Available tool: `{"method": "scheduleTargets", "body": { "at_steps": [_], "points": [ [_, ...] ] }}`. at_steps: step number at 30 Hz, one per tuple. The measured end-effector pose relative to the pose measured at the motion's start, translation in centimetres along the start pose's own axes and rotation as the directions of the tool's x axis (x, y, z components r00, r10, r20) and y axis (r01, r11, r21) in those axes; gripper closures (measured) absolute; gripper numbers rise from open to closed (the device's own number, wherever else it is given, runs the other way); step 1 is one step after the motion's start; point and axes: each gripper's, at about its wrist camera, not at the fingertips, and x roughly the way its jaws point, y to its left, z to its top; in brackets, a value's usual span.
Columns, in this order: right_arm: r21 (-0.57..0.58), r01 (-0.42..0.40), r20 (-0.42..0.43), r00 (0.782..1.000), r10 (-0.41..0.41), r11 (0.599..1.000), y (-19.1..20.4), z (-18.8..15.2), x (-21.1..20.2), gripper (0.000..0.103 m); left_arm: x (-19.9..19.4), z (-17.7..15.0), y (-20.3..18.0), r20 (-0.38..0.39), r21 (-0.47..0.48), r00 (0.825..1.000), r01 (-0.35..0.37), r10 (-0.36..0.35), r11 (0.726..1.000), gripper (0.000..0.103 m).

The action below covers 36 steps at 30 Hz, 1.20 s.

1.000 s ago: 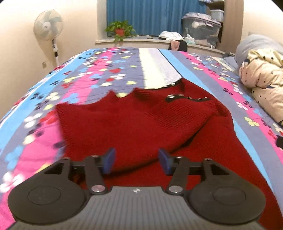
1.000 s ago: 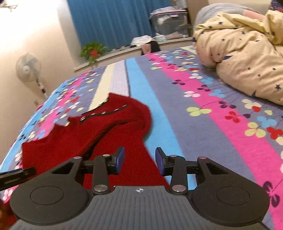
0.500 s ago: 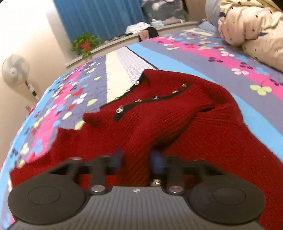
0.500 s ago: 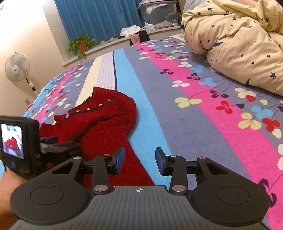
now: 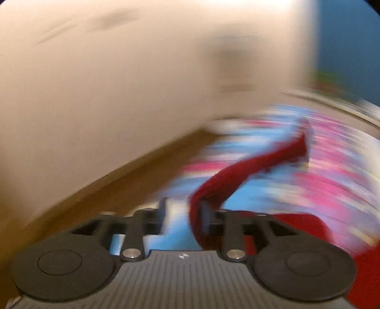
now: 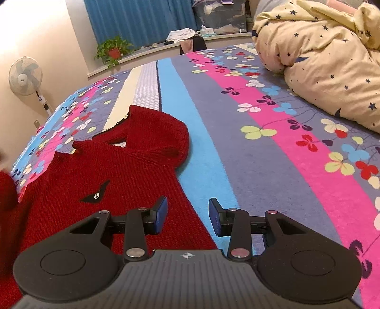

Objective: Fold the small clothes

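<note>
A dark red ribbed knit sweater [image 6: 114,171] lies on a bed covered by a striped sheet [image 6: 280,152] in blue, pink, grey and white, printed with small clover-like flowers. The sweater sits on the left part of the bed in the right wrist view, its upper part bunched into a fold near the white stripe, and a small black patch [image 6: 95,193] shows on its flat front.

The right gripper [image 6: 187,216], black with blue-faced pads, hovers low over the sweater's right edge where it meets the light blue stripe. Its jaws stand apart with nothing between them and no cloth touching either pad.

The left wrist view is heavily smeared by motion. The left gripper [image 5: 182,216] has just been widening its jaws after a squeeze. A twisted strip of the red sweater [image 5: 251,166] runs from the bed down against the inner face of the right-hand finger [image 5: 205,217]; the other finger stands clear of it, with a gap showing blue sheet, so the cloth looks let go rather than pinched.

A cream quilt with dark stars [image 6: 332,61] is heaped at the bed's right. Beyond the bed are blue curtains [image 6: 140,21], a potted green plant [image 6: 112,48] on a ledge and a white standing fan [image 6: 26,76] by the wall.
</note>
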Motion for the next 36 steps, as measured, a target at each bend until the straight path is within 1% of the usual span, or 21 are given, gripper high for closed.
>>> {"method": "scheduleTargets", "body": {
  "at_steps": [1,2,3,5,7,9,10,12,14,16,17,18,21,22,24,25,26,28,31,33,36],
  "points": [
    [-0.01,-0.001,0.0,1.0,0.001,1.0,0.2,-0.1,0.0,0.063,1.0,-0.3,3.2,-0.047,-0.071,0.996,-0.074,0.071,0.995,0.063],
    [-0.018,-0.003,-0.001,1.0,0.003,1.0,0.4,-0.1,0.0,0.063,1.0,-0.9,4.8,-0.055,-0.073,0.996,-0.07,0.066,0.995,0.063],
    [-0.025,-0.003,-0.004,1.0,0.003,1.0,0.6,-0.2,0.1,0.063,0.5,-1.7,5.3,-0.043,-0.032,0.998,-0.038,0.036,0.999,0.062],
    [-0.035,-0.004,-0.014,1.0,0.003,0.999,0.8,-0.4,0.3,0.063,-1.2,-3.7,4.9,-0.034,0.044,0.998,0.051,-0.05,0.998,0.053],
    [-0.037,-0.003,-0.03,1.0,0.002,0.999,0.8,-0.7,0.7,0.063,-3.1,-6.1,4.2,-0.068,0.048,0.979,0.198,-0.194,0.979,0.049],
    [-0.034,-0.001,-0.046,0.999,0.0,0.999,0.7,-0.9,1.1,0.063,-4.7,-8.5,2.5,-0.119,0.046,0.938,0.333,-0.326,0.942,0.049],
    [-0.028,-0.005,-0.053,0.999,0.004,1.0,0.6,-1.0,1.3,0.063,-5.5,-9.7,1.4,-0.14,0.062,0.91,0.402,-0.391,0.914,0.049],
    [-0.005,-0.02,-0.064,0.998,0.019,1.0,0.2,-1.1,1.6,0.063,-7.1,-11.6,-1.1,-0.167,0.139,0.868,0.49,-0.468,0.86,0.049],
    [0.034,-0.047,-0.063,0.997,0.049,0.998,-0.4,-1.0,2.1,0.063,-9.2,-13.0,-3.8,-0.17,0.263,0.82,0.573,-0.547,0.776,0.049],
    [0.063,-0.072,-0.047,0.996,0.075,0.995,-0.8,-0.7,2.6,0.063,-9.9,-14.4,-5.1,-0.192,0.325,0.772,0.633,-0.606,0.703,0.045],
    [0.071,-0.086,-0.031,0.996,0.089,0.994,-1.0,-0.5,2.9,0.063,-10.1,-15.1,-5.7,-0.212,0.343,0.756,0.651,-0.619,0.677,0.045],
    [0.074,-0.096,-0.014,0.995,0.097,0.993,-1.0,-0.2,3.3,0.063,-10.0,-16.0,-6.2,-0.227,0.344,0.752,0.656,-0.619,0.671,0.045],
    [0.086,-0.114,0.028,0.993,0.112,0.99,-1.4,1.0,5.2,0.063,-9.8,-17.9,-7.4,-0.319,0.331,0.724,0.69,-0.612,0.644,0.045],
    [0.091,-0.116,0.037,0.993,0.113,0.989,-1.6,1.4,5.9,0.063,-9.7,-18.4,-7.7,-0.349,0.336,0.724,0.689,-0.595,0.642,0.045],
    [0.102,-0.115,0.056,0.992,0.11,0.988,-2.0,2.4,7.5,0.062,-8.8,-19.3,-7.8,-0.393,0.369,0.739,0.672,-0.547,0.642,0.045],
    [0.107,-0.114,0.064,0.992,0.108,0.988,-2.3,2.8,8.4,0.057,-8.7,-19.9,-8.2,-0.4,0.409,0.759,0.65,-0.514,0.641,0.042],
    [0.116,-0.105,0.062,0.993,0.098,0.988,-2.6,3.2,9.6,0.053,-8.6,-20.3,-7.8,-0.406,0.425,0.763,0.645,-0.503,0.635,0.04],
    [0.153,-0.098,0.039,0.995,0.094,0.983,-3.2,3.9,12.1,0.046,-8.1,-20.1,-7.8,-0.425,0.402,0.752,0.655,-0.504,0.64,0.04],
    [0.194,-0.105,-0.006,0.994,0.108,0.975,-3.6,4.9,16.1,0.044,-7.2,-19.8,-7.3,-0.442,0.379,0.738,0.668,-0.51,0.64,0.039],
    [0.175,-0.102,0.014,0.995,0.101,0.979,-3.3,6.0,17.6,0.043,-7.1,-19.9,-7.4,-0.439,0.39,0.741,0.667,-0.509,0.634,0.038],
    [0.195,-0.18,-0.015,0.982,0.186,0.964,-3.2,8.7,20.2,0.043,-7.0,-19.7,-7.8,-0.435,0.408,0.743,0.666,-0.508,0.624,0.037]
  ]
}}
